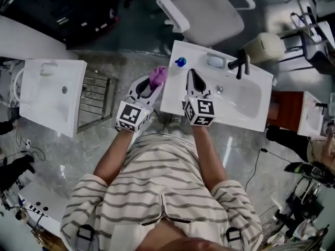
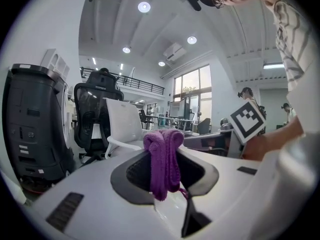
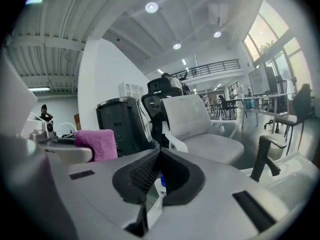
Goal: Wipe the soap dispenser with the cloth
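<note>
A small soap dispenser (image 1: 180,62) with a blue top stands at the far left corner of the white sink counter (image 1: 246,111). My left gripper (image 1: 152,85) hovers just off the counter's left edge, shut on a bunched purple cloth (image 1: 158,76). In the left gripper view the cloth (image 2: 164,159) hangs over the jaw tips. My right gripper (image 1: 194,73) is above the counter, to the right of the dispenser, with its jaws shut and nothing gripped. In the right gripper view a bit of blue and white, the dispenser (image 3: 159,183), shows through the gap behind the tips. The cloth (image 3: 96,145) appears at the left.
A black faucet (image 1: 239,65) and a soap dish (image 1: 215,61) sit at the back of the counter. A white office chair (image 1: 207,9) stands behind it. A second white basin (image 1: 52,95) and a metal rack (image 1: 97,95) are on the left. A beige bin (image 1: 264,47) stands at the right.
</note>
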Demonstrator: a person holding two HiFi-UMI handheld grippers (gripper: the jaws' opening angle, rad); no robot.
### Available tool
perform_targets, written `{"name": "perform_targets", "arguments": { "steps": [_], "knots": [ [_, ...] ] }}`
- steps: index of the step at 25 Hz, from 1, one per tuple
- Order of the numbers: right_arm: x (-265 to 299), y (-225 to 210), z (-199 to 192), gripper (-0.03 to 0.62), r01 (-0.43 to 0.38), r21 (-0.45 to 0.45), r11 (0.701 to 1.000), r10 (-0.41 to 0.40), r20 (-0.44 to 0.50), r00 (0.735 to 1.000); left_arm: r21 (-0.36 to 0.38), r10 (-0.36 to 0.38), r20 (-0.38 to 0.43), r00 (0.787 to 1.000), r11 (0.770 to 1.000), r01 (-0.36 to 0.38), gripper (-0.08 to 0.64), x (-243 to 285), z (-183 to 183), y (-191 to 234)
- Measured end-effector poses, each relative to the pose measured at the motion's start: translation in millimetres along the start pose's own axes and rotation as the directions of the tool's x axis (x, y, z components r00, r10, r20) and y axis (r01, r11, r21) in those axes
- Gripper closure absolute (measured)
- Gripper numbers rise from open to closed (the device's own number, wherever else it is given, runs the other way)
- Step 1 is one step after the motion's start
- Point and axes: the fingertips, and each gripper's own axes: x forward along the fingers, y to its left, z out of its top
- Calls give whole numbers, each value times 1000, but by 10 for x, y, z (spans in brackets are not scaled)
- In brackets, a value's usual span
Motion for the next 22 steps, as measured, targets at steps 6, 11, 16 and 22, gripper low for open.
{"name": "perform_targets", "arguments": {
  "steps": [6,11,16,22],
  "knots": [
    [-340,24,351,583,-19,16,1000,18,63,998,-8,49,50,998,999,-48,443,88,214,-96],
    [-567,52,521,583,-30,5,1000,30,88,996,-15,73,81,994,997,-72,443,65,411,-229],
    [-632,82,607,583,-51,4,999,51,108,993,2,82,104,991,997,-83,443,88,542,-300],
    [-626,52,738,583,-62,4,998,61,137,989,3,111,127,986,994,-113,443,106,636,-264]
  ]
}}
